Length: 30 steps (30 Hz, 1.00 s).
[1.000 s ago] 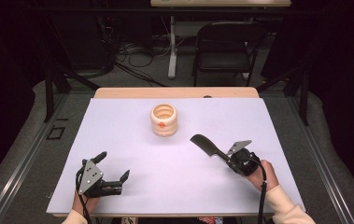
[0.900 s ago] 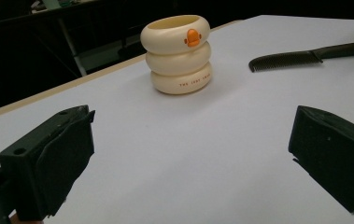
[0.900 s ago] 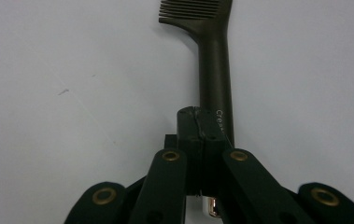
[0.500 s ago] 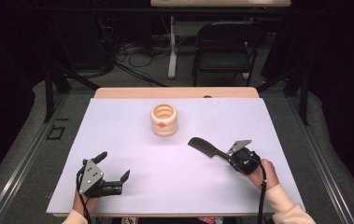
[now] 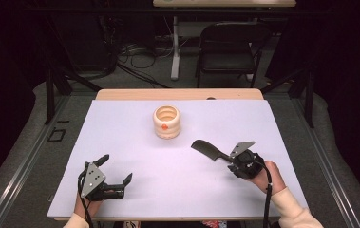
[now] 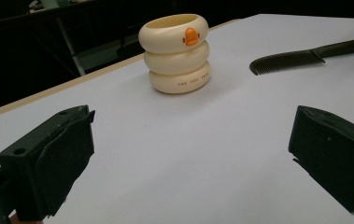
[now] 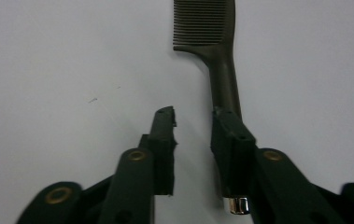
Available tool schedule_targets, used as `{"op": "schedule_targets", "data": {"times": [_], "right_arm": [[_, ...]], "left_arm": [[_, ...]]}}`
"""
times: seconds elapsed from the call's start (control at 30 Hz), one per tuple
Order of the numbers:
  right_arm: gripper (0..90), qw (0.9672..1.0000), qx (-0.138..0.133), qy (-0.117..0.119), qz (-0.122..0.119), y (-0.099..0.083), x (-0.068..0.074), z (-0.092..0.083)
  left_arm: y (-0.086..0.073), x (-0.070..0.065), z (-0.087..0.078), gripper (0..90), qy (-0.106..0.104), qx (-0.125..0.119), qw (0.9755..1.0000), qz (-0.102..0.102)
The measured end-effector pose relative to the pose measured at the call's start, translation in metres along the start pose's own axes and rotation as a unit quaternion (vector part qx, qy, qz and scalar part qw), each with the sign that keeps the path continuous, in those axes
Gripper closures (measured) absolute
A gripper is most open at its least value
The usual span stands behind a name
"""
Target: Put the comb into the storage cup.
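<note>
Both grippers are matte black with blocky, rubber-faced jaws. The left gripper (image 5: pixel 117 169) carries a grey three-cornered plate dotted with small dark screw holes on top; the right gripper (image 5: pixel 233 159) has a like plate — paler, angled to the light. In the right gripper view, brass-coloured rivets sit in the jaw arms. A black cable trails from each gripper. The person wears cream sleeves (image 5: pixel 295 212), ribbed at the cuff.

Hand-held gripper (image 6: pixel 188 154) jaws gape wide over the bench (image 6: pixel 202 154); beyond stand a ringed cup (image 6: pixel 174 53) and a comb (image 6: pixel 300 57).
</note>
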State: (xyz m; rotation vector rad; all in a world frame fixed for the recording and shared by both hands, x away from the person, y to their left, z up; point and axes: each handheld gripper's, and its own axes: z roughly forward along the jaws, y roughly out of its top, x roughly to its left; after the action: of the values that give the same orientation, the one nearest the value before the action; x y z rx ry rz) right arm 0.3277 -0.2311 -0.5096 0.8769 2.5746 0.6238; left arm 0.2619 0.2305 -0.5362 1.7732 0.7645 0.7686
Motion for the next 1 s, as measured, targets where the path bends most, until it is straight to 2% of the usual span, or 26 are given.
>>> {"op": "schedule_targets", "data": {"times": [0.07, 0.17, 0.2, 0.3, 0.4, 0.47, 0.6, 0.7, 0.73, 1.0], "right_arm": [[54.5, 1.0, 0.002, -0.002, 0.002, 0.003, -0.001, -0.003], [53.8, 1.0, 0.001, -0.002, 0.002, 0.004, -0.001, -0.005], [50.8, 1.0, 0.0, -0.001, -0.004, 0.004, -0.002, -0.006], [39.0, 1.0, 0.0, -0.003, 0.003, 0.007, -0.005, -0.007], [34.4, 1.0, 0.004, -0.002, 0.001, 0.008, -0.005, -0.007], [25.3, 1.0, 0.008, -0.002, -0.004, 0.011, -0.006, -0.007], [14.9, 1.0, 0.007, -0.001, -0.005, 0.014, -0.007, -0.005], [12.1, 1.0, 0.008, -0.001, -0.005, 0.017, -0.009, -0.003], [8.0, 0.9999, 0.01, -0.001, -0.001, 0.019, -0.01, -0.001], [1.3, 0.9999, 0.012, 0.005, -0.007, 0.028, -0.013, 0.007]], "left_arm": [[0.0, 0.0, 0.0, 0.1, 0.0, -0.001, 1.0, 0.0], [0.0, 0.0, 0.0, 0.1, 0.0, 0.0, 1.0, 0.0], [0.0, 0.0, 0.0, 0.1, 0.0, 0.0, 1.0, 0.001], [0.0, 0.0, 0.0, 0.1, -0.001, 0.0, 1.0, -0.001], [0.0, 0.0, 0.001, 0.1, 0.001, 0.0, 1.0, -0.001], [0.0, -0.001, 0.002, 0.1, -0.001, 0.0, 1.0, 0.0], [0.0, -0.001, 0.002, 0.1, -0.003, 0.0, 1.0, 0.001], [0.0, -0.001, 0.002, 0.0, -0.003, 0.001, 1.0, 0.001], [0.0, -0.001, 0.002, 0.1, -0.002, 0.0, 1.0, 0.0], [0.0, -0.001, 0.002, 0.1, -0.003, 0.001, 1.0, 0.001]]}}
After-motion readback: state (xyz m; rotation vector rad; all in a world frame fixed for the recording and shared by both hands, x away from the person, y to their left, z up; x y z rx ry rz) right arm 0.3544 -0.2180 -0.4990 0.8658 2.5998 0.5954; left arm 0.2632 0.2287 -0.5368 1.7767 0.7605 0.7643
